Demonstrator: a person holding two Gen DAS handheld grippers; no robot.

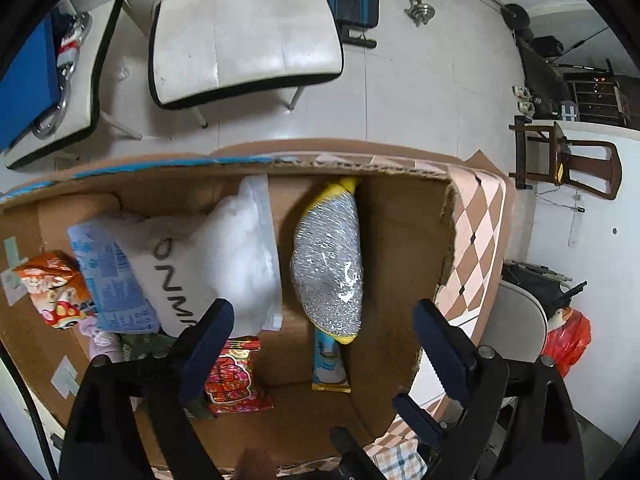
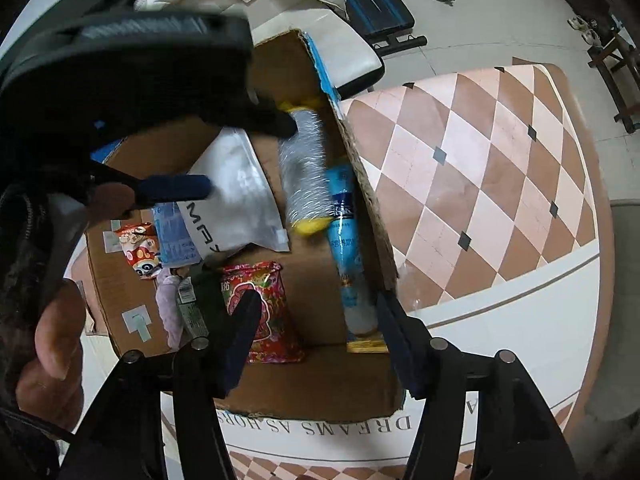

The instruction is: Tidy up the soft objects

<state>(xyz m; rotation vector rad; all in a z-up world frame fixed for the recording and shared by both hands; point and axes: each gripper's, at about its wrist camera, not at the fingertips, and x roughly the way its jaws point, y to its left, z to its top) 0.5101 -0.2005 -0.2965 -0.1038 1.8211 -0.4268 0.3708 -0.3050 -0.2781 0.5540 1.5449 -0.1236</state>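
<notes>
An open cardboard box [image 1: 400, 224] [image 2: 320, 384] holds several soft packs: a silver mesh roll with yellow ends [image 1: 330, 264] [image 2: 306, 172], a white pouch [image 1: 216, 264] [image 2: 236, 196], a blue pack [image 1: 112, 276] [image 2: 174, 236], a red snack bag [image 1: 234, 376] [image 2: 272, 312], an orange cartoon bag [image 1: 50, 288] [image 2: 138, 248] and a long blue-white pack [image 1: 329, 364] [image 2: 350, 256]. My left gripper [image 1: 320, 344] is open and empty above the box; it also shows in the right wrist view [image 2: 240, 160]. My right gripper [image 2: 320, 332] is open and empty over the box's near side.
The box stands on a checkered table [image 2: 480, 168]. White-cushioned chairs [image 1: 244, 32] stand beyond it, dumbbells [image 1: 418, 4] lie on the floor, and a wooden chair [image 1: 568, 168] is at the right. A red bag [image 1: 568, 340] sits low right.
</notes>
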